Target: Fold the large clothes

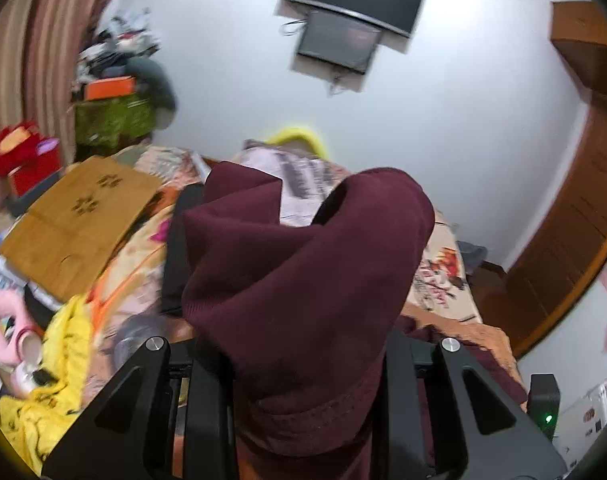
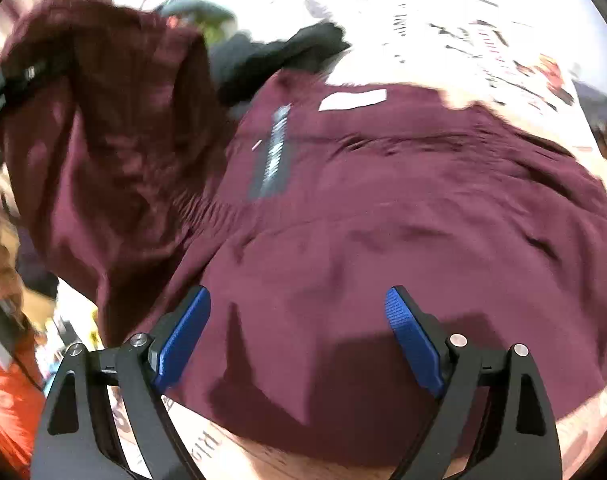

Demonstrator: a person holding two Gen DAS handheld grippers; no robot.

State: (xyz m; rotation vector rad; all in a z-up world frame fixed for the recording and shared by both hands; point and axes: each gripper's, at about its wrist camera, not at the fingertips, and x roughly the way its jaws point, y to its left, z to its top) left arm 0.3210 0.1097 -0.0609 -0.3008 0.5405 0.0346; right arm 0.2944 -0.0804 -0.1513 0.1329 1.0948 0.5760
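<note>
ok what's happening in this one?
A person is folding a maroon garment on a bed with two handheld grippers. The left gripper is shut on a bunched part of it, lifted above the bed. The right gripper is open, its blue pads apart over the part lying spread on the bed, gripping nothing. The fold is unfinished.

maroon garment (image 2: 383, 200): soft matt knit cloth, stitched hem, draped over the left gripper (image 1: 299, 360)
right gripper (image 2: 299, 332): matt black plastic arms, shiny metal pins
pads (image 2: 183, 336): blue, ribbed, rubbery-looking
wooden board (image 1: 75, 220): smooth pale wood, cut-out flower shapes, far left of the left gripper
bedsheet (image 1: 443, 276): printed matt cloth beyond it
wardrobe (image 1: 563, 240): brown panelled wood, slight sheen
</note>
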